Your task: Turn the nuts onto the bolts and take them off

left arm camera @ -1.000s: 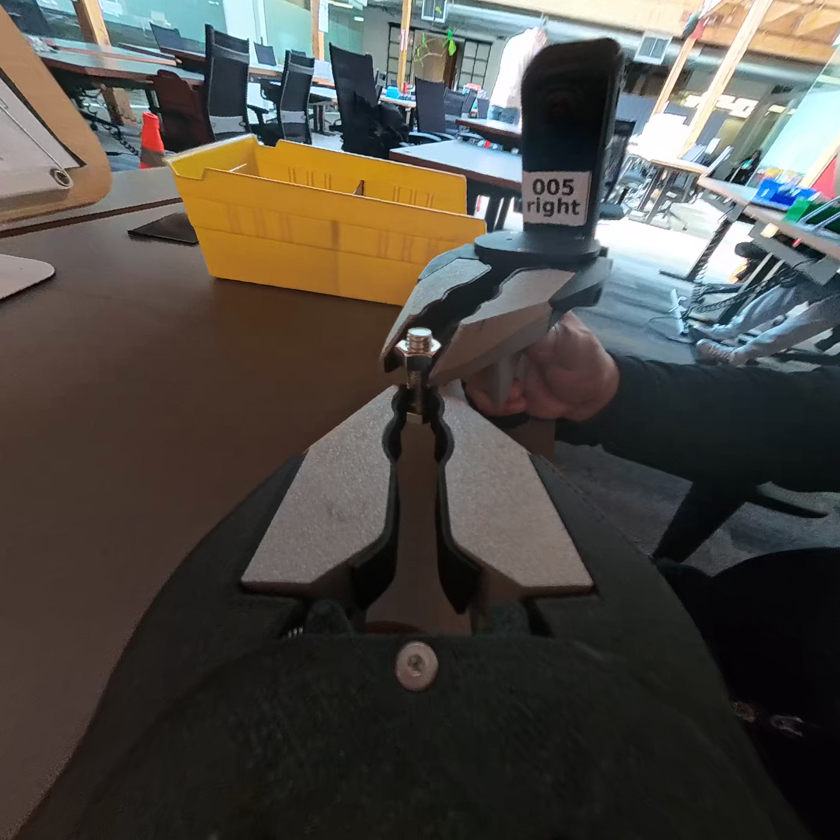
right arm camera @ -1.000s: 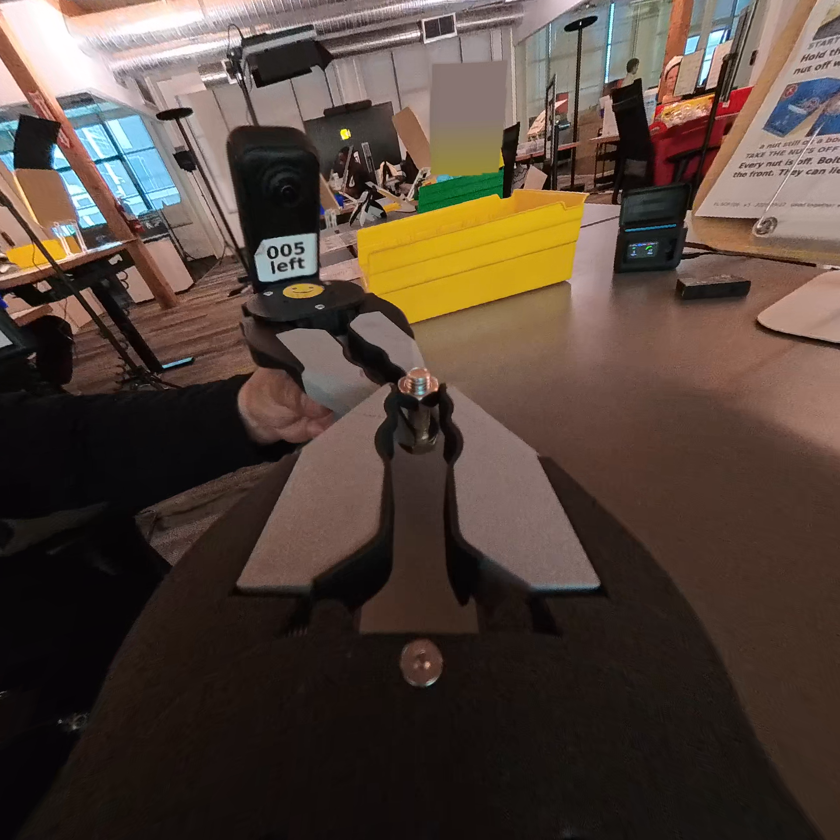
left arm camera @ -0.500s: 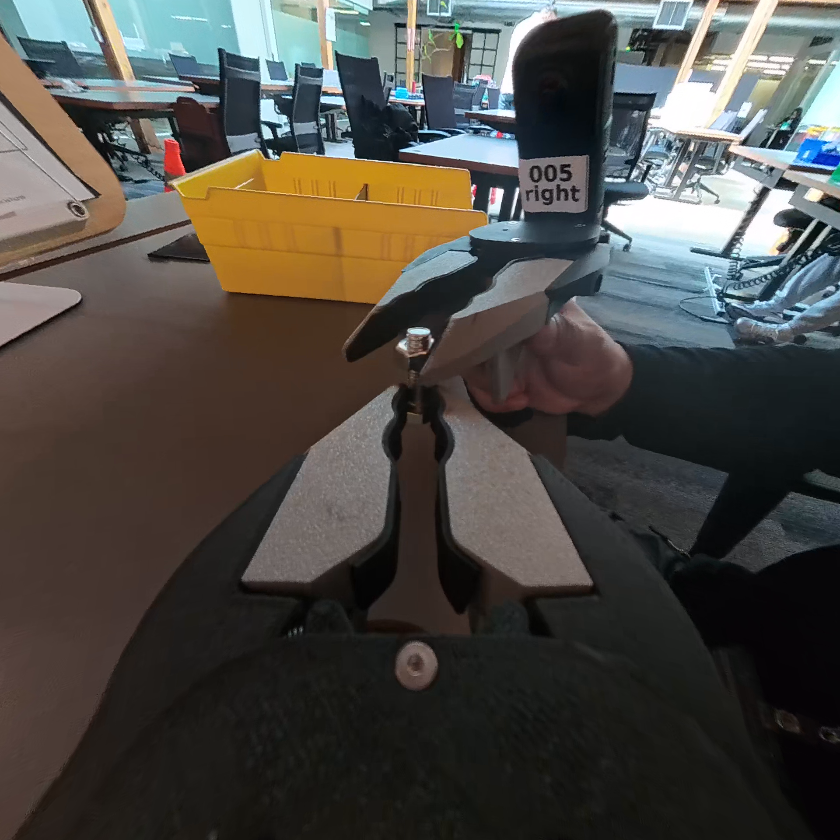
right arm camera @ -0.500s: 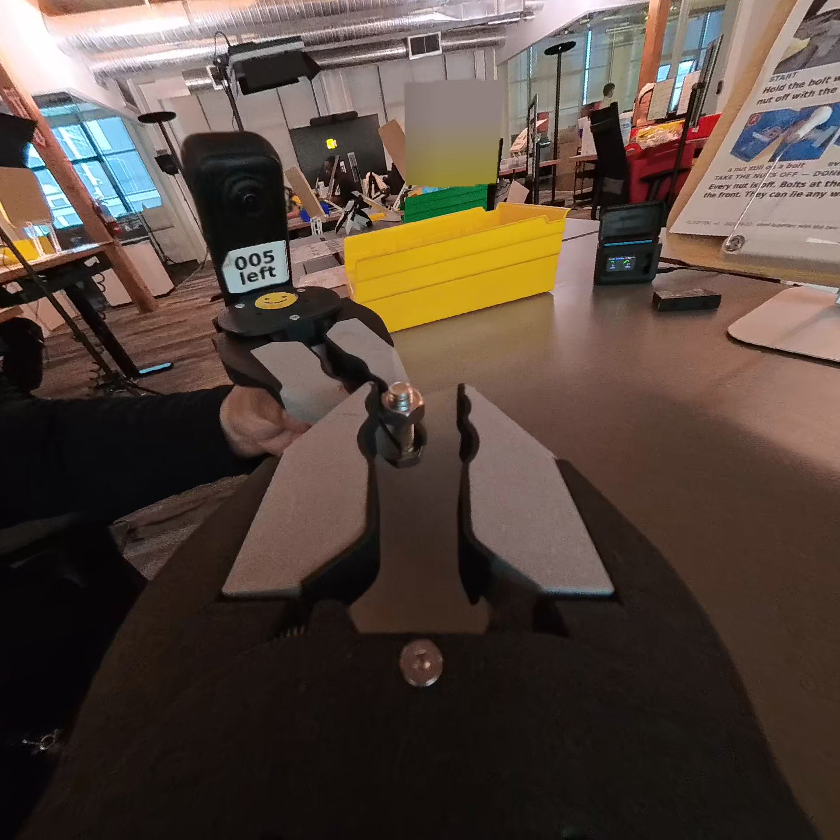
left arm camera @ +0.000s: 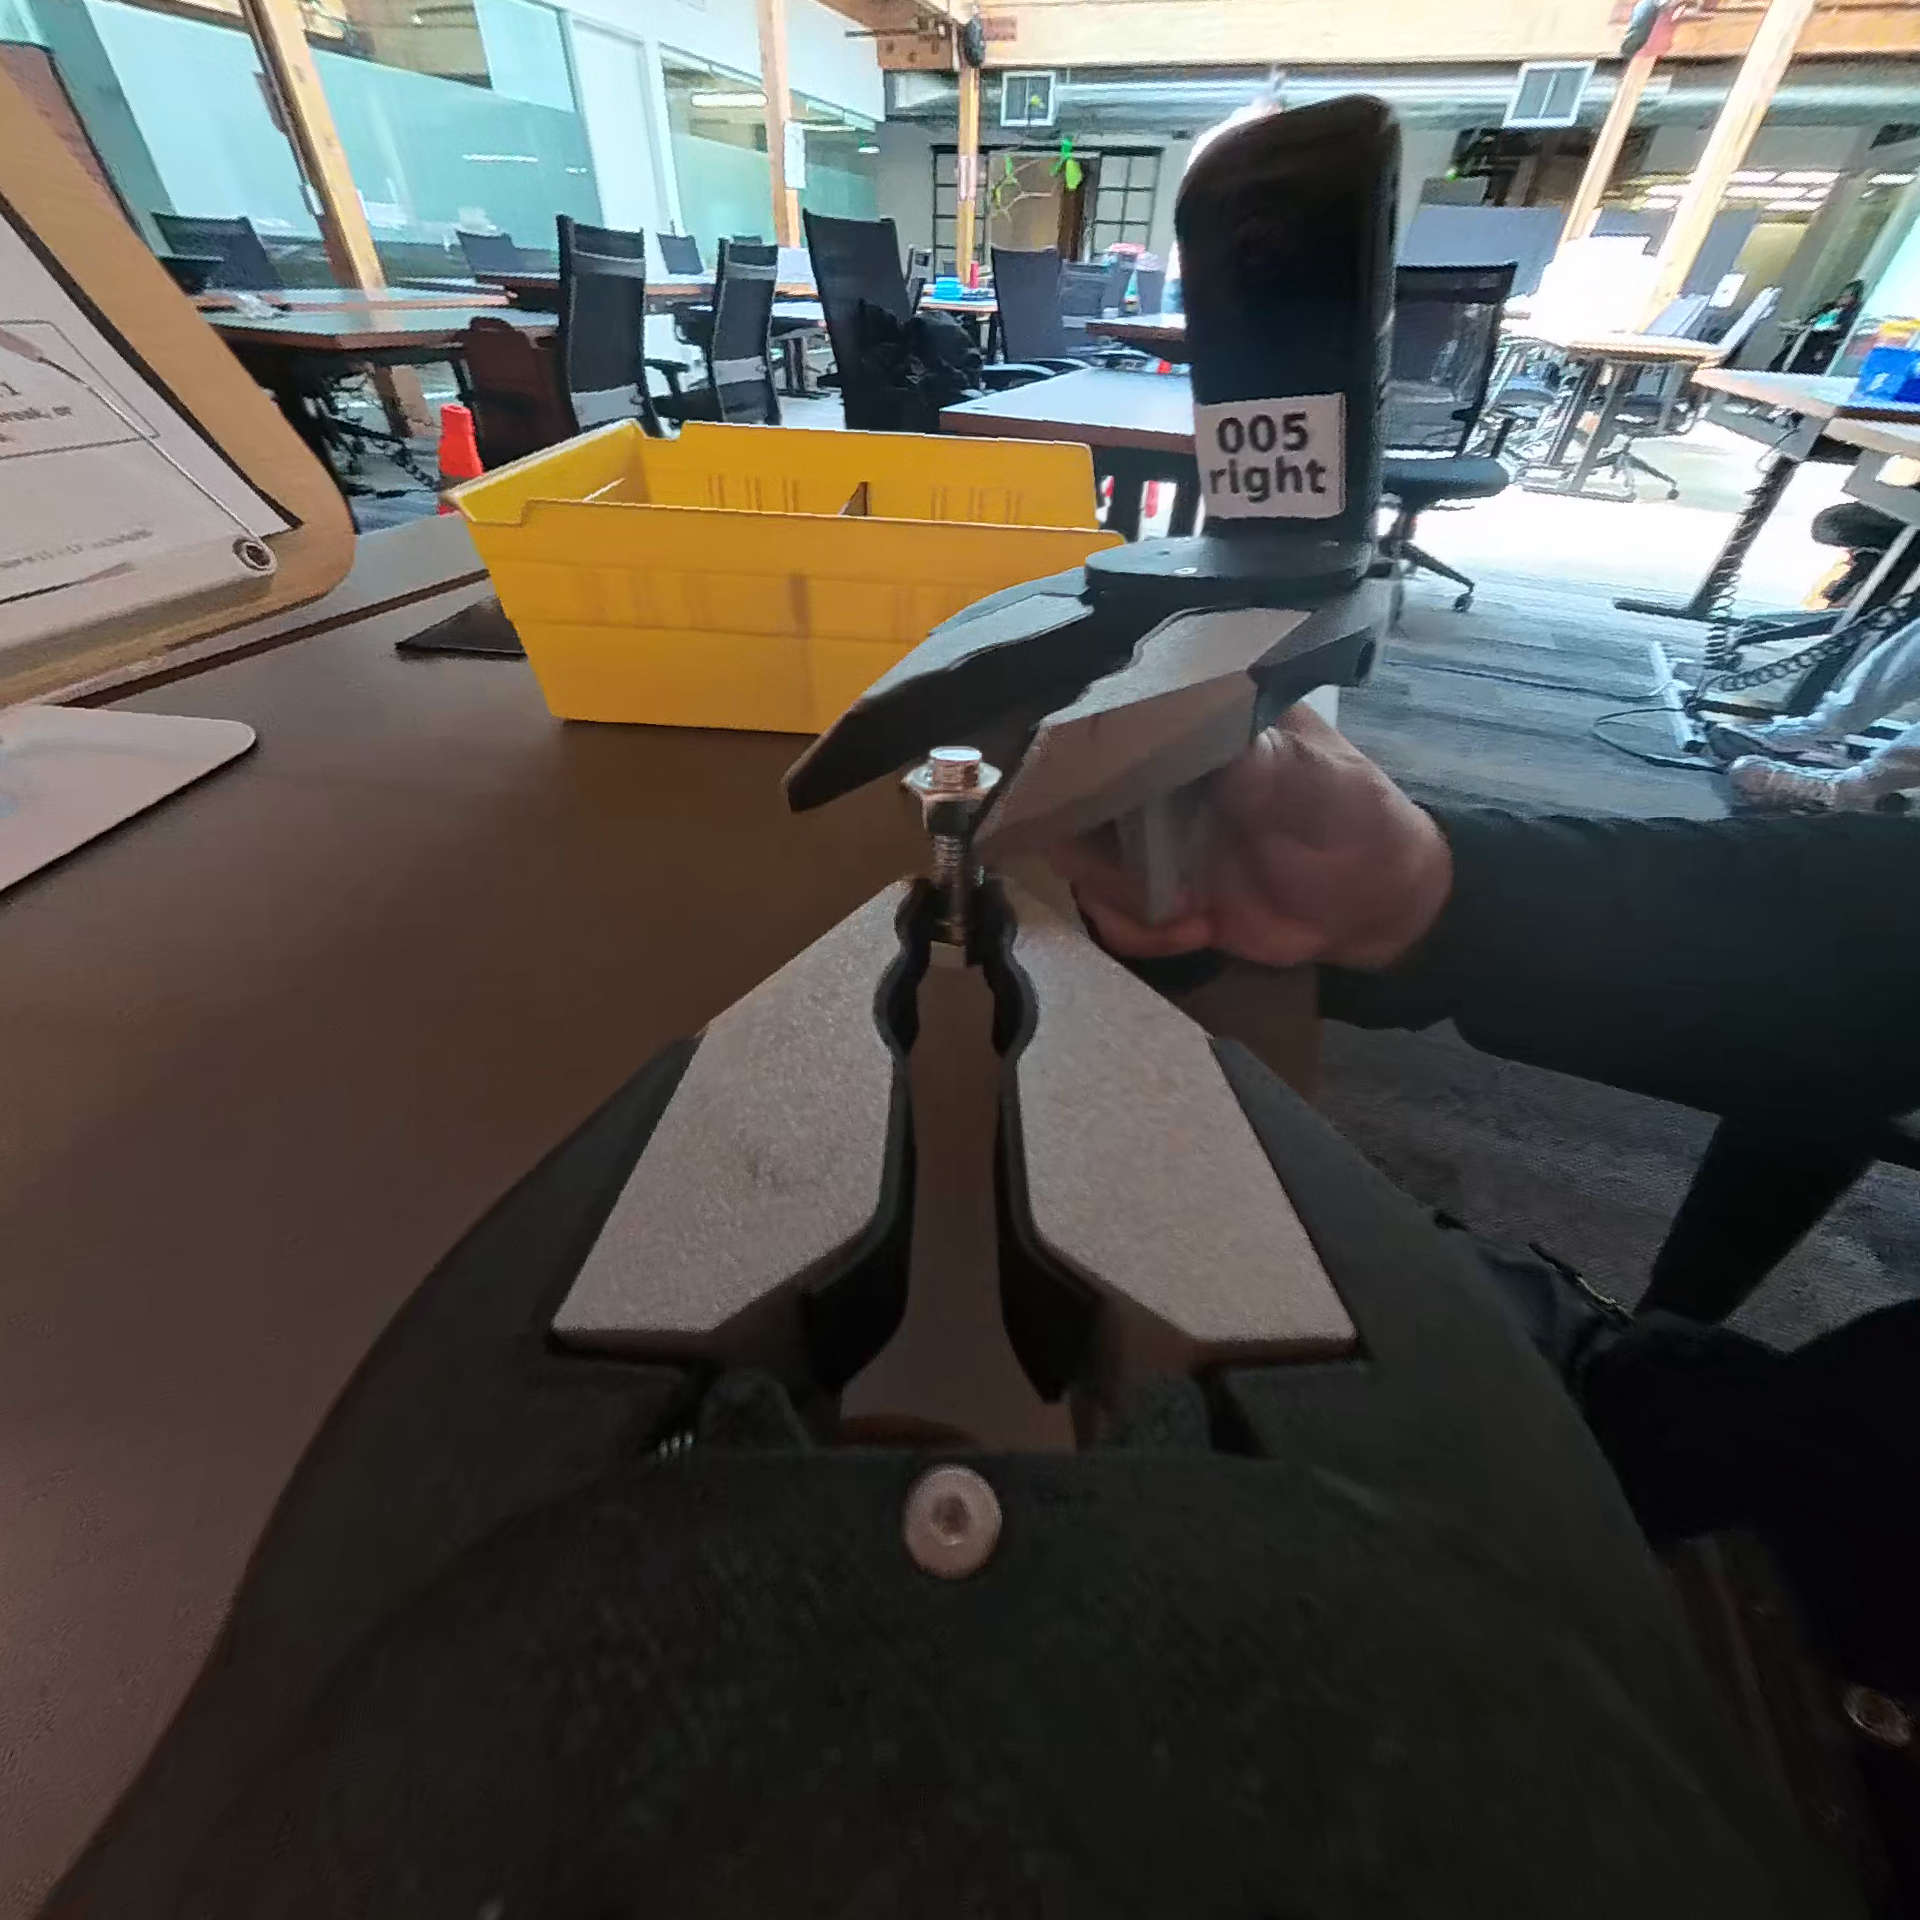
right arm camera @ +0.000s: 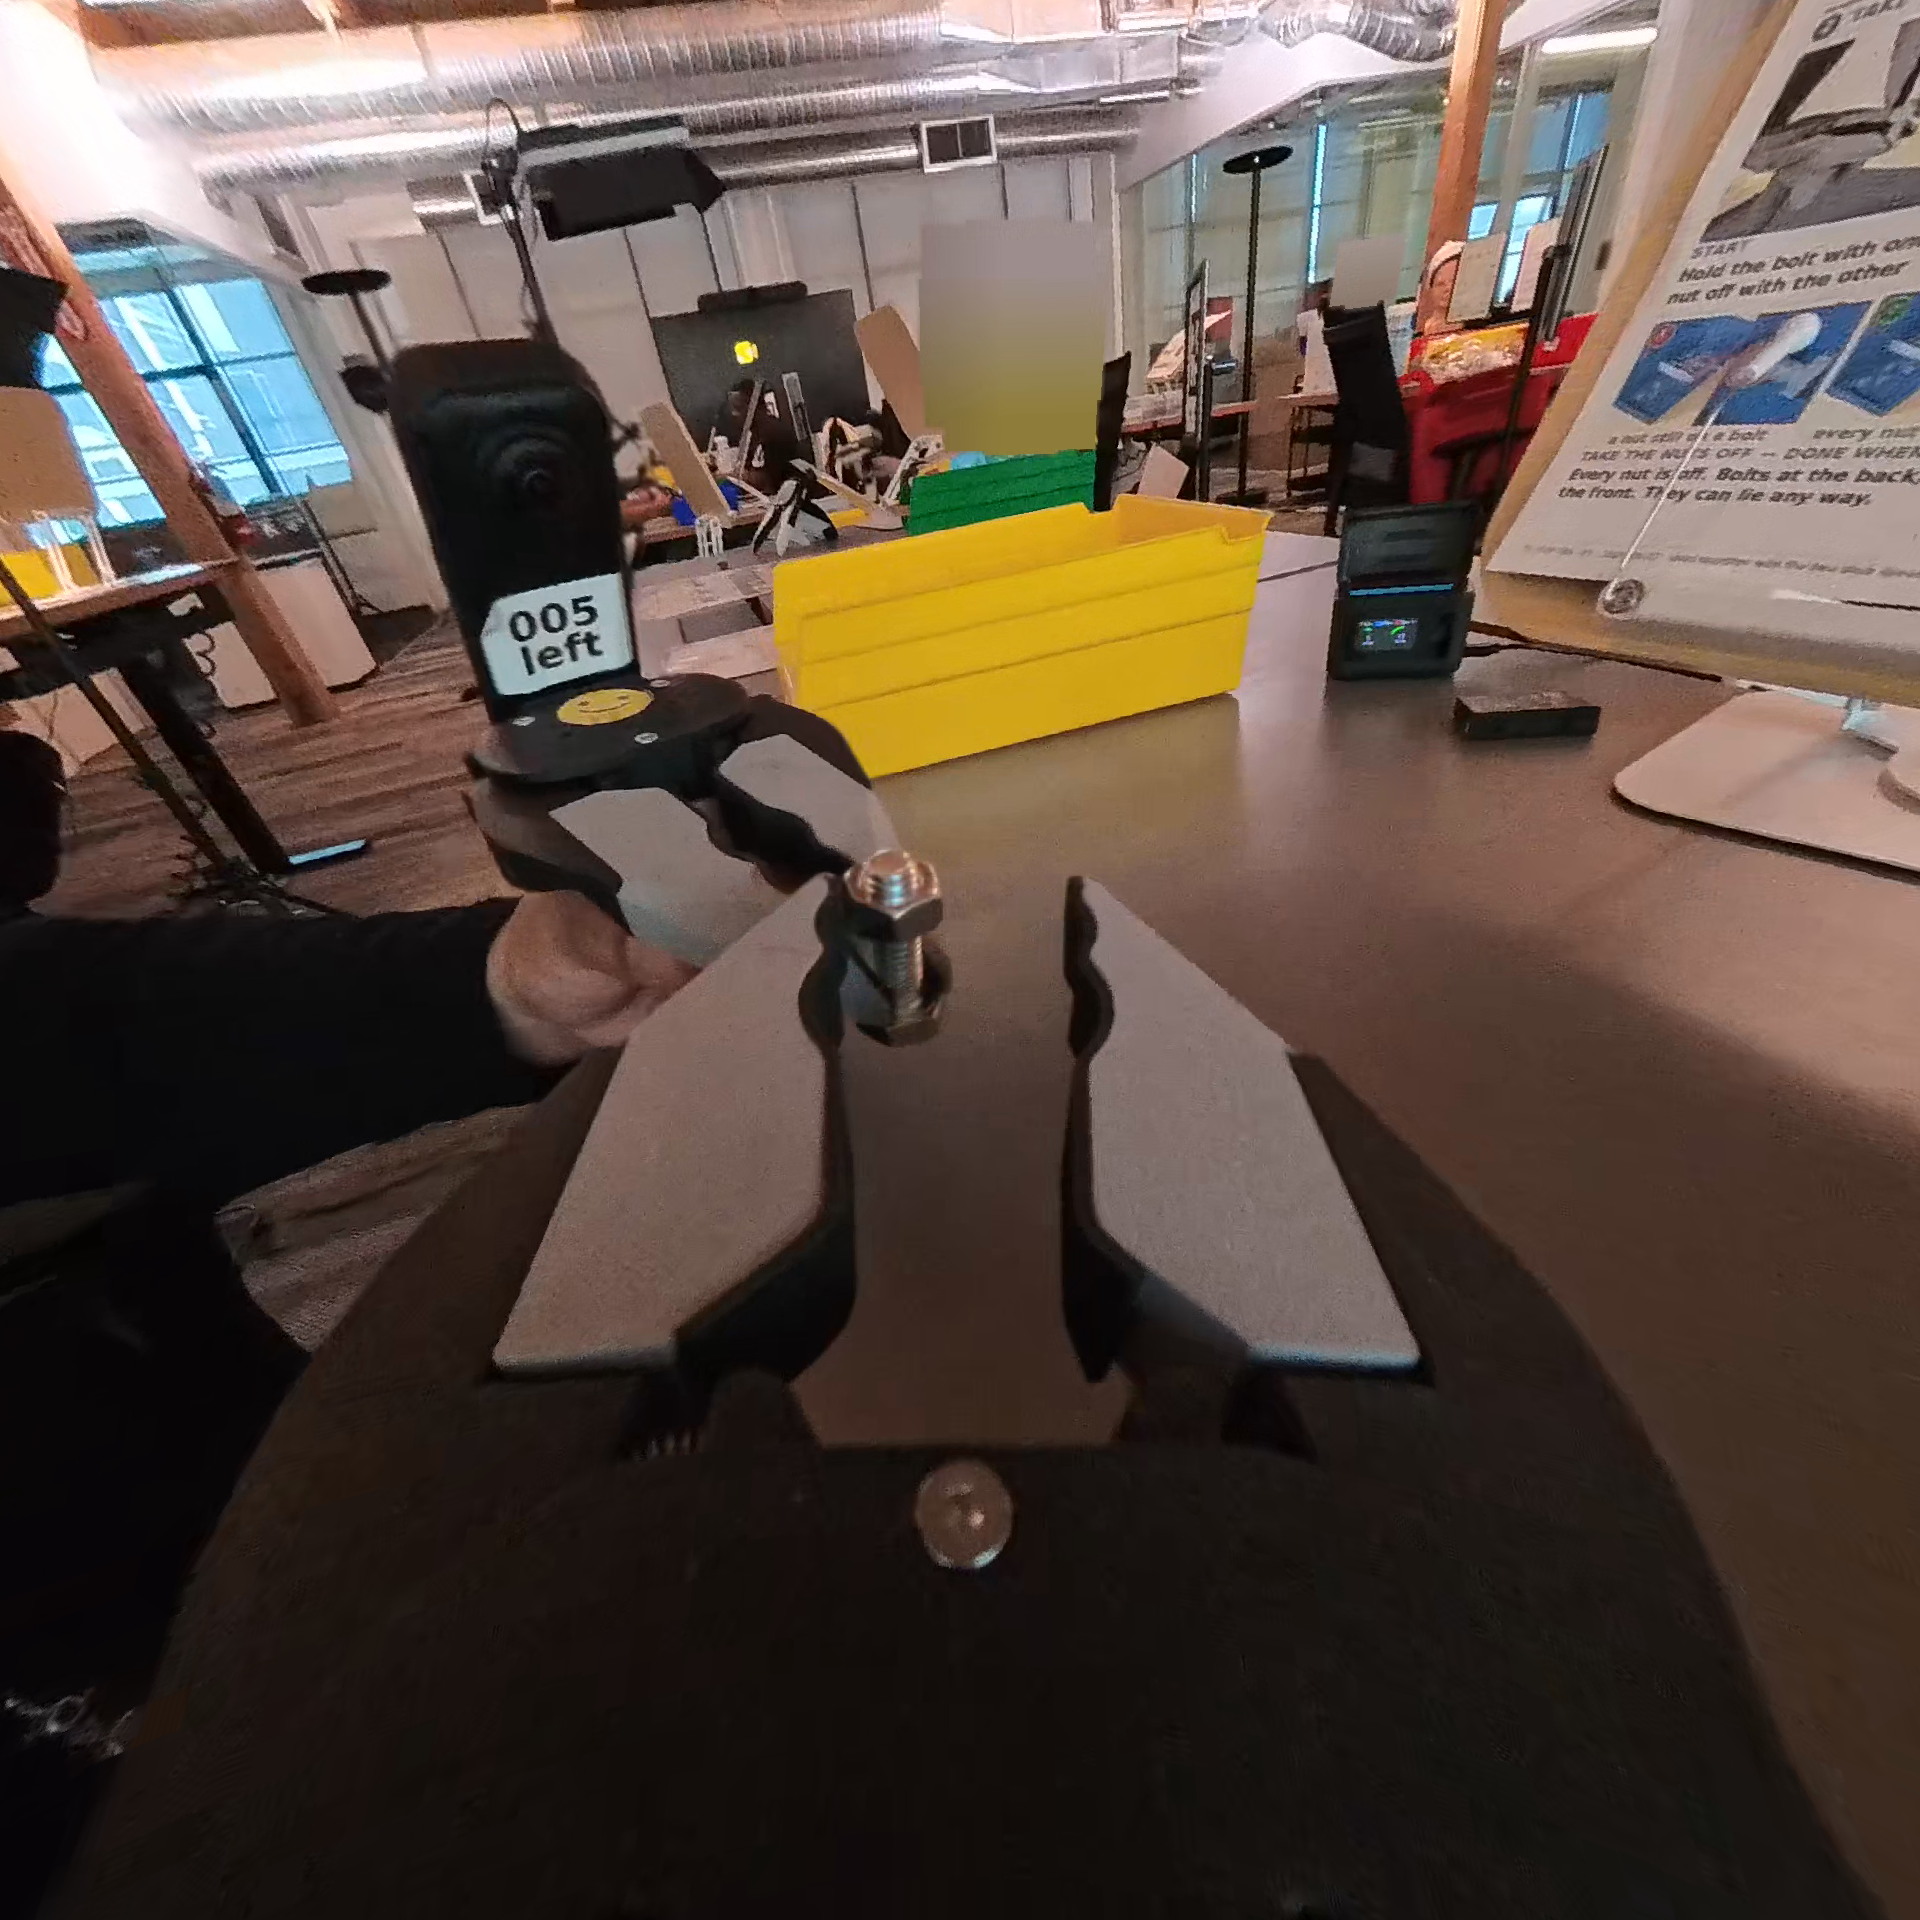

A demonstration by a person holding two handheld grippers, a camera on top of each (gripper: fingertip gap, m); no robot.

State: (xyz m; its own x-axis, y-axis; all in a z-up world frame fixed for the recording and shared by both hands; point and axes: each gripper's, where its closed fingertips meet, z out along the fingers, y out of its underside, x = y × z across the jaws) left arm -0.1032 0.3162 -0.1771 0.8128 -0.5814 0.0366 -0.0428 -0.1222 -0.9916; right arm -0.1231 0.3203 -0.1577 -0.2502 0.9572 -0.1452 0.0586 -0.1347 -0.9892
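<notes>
A silver bolt (left arm camera: 951, 862) stands upright with a hex nut (left arm camera: 951, 777) near its top end. My left gripper (left arm camera: 951, 909) is shut on the bolt's lower part, above the table's front edge. In the right wrist view my right gripper (right arm camera: 951, 914) is open, and the nut (right arm camera: 894, 885) and bolt (right arm camera: 896, 961) sit between its tips, close to the left finger (right arm camera: 717, 1091) and apart from the right one. The left wrist view shows the right gripper (left arm camera: 894, 810) coming in from the right, its jaws spread around the nut. The left gripper's fingers (right arm camera: 800, 805) reach the bolt from the left.
A yellow bin (left arm camera: 779, 623) (right arm camera: 1018, 644) stands farther back on the dark table (left arm camera: 312, 987) (right arm camera: 1455, 987). An instruction board on a white stand (right arm camera: 1766, 364) (left arm camera: 104, 468), a small black device with a screen (right arm camera: 1397, 613) and a flat black box (right arm camera: 1522, 717) sit at the far side. Left and right tips are no more than a few centimetres apart.
My right gripper was shut on the nut and has opened, letting go of it. The left gripper still holds the bolt; more bare thread shows below the nut.
</notes>
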